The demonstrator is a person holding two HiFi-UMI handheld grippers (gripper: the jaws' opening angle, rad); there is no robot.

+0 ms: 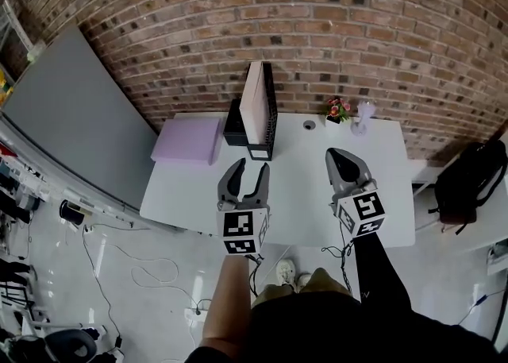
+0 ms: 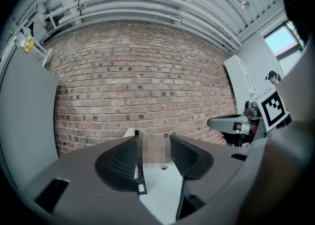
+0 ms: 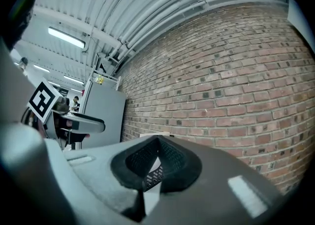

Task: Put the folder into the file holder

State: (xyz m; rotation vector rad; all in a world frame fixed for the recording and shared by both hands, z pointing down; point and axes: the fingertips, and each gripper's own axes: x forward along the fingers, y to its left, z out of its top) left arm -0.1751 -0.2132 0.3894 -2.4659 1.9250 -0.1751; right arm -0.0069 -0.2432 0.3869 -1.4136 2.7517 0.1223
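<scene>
The folder stands upright on edge inside the black mesh holder, at the middle of the worktop's back edge, close to the brick wall. Its pale face rises a little above the holder's wall, so the placing looks done, or nearly so.

It looks like a thin card folder: light, fairly stiff across its face but likely to bow if pinched at one corner alone. The surface looks smooth, so it may slide between the pads. The best hold would be a flat pinch across both faces on the free top edge, near the spine where it is stiffest. Lifting straight up should keep it from scraping on the mesh. The holder itself looks light and could tip or shift if the folder drags on it.

The left tool hangs over the front half of the worktop, in line with the holder and well apart from it. Its jaws are spread with nothing between the pads. The right tool is level with it toward the right edge, its jaws together and empty.

A black box touches the holder's left side. A lilac pad lies flat at the back left corner. Flowers and a glass vase stand along the back edge toward the right.
</scene>
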